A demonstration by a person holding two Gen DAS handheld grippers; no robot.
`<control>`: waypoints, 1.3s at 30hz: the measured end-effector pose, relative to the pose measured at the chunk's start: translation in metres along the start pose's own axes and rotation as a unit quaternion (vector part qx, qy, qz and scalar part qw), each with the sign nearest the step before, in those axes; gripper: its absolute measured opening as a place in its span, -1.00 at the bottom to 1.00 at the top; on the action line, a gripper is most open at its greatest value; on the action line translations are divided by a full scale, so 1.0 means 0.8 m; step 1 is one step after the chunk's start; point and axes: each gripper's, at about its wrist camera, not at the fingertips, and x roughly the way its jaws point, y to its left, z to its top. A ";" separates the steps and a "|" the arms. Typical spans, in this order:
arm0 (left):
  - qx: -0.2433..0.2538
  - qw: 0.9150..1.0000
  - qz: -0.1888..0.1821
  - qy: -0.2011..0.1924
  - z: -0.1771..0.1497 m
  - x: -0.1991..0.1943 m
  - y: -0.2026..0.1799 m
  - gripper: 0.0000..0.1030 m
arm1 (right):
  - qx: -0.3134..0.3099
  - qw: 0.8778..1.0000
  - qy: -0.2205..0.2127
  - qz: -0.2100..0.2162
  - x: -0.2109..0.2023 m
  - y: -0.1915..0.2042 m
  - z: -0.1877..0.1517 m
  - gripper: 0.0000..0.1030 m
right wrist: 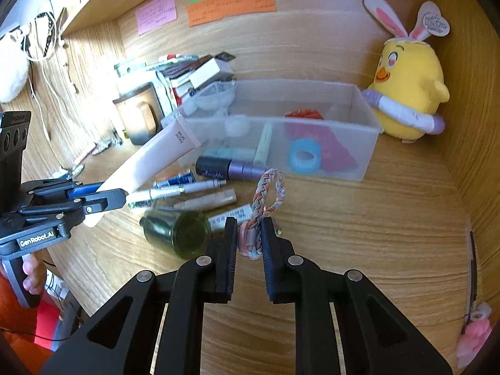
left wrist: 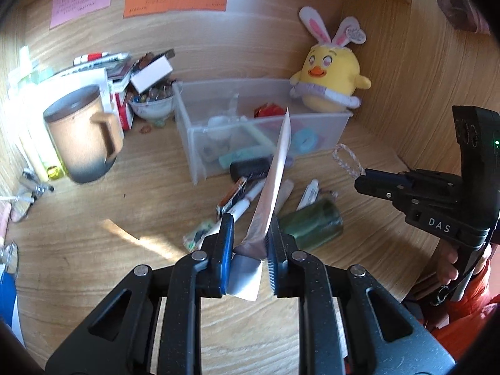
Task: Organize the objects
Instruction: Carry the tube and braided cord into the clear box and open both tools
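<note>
The left gripper (left wrist: 250,237) is held above the tabletop (left wrist: 109,193), its fingers clamped on the flat crimped end of a pale pink plastic squeeze tube (left wrist: 275,175) that tilts up toward the translucent plastic storage bin (left wrist: 200,143). The right gripper (right wrist: 248,240) hovers to its right, fingers pinched on a braided pastel cord loop (right wrist: 268,193) lifted clear of the wood. Below lie white pens (right wrist: 187,189), a dark purple cylindrical tube (right wrist: 231,168) and a dark green glass jar (right wrist: 181,231) on its side. A yellow plush chick with bunny ears (right wrist: 406,93) sits just beside the bin, against the wooden wall bearing pink, green and orange paper notes (right wrist: 231,6). A tan ceramic mug (left wrist: 81,134) stands left.
</note>
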 end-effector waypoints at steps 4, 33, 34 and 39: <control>-0.003 1.000 -0.007 -0.015 0.014 0.001 -0.004 -0.63 | 0.004 1.000 -0.020 0.002 -0.010 -0.003 0.013 -0.74; -0.008 0.998 0.016 -0.056 0.126 0.046 0.004 -0.63 | -0.024 0.994 -0.103 -0.032 -0.006 -0.038 0.131 -0.74; -0.006 0.998 0.017 -0.055 0.129 0.049 0.005 -0.63 | -0.024 0.994 -0.102 -0.034 -0.003 -0.040 0.134 -0.73; -0.001 0.999 0.022 -0.043 0.147 0.070 0.010 -0.63 | -0.026 0.995 -0.083 -0.048 0.024 -0.047 0.145 -0.74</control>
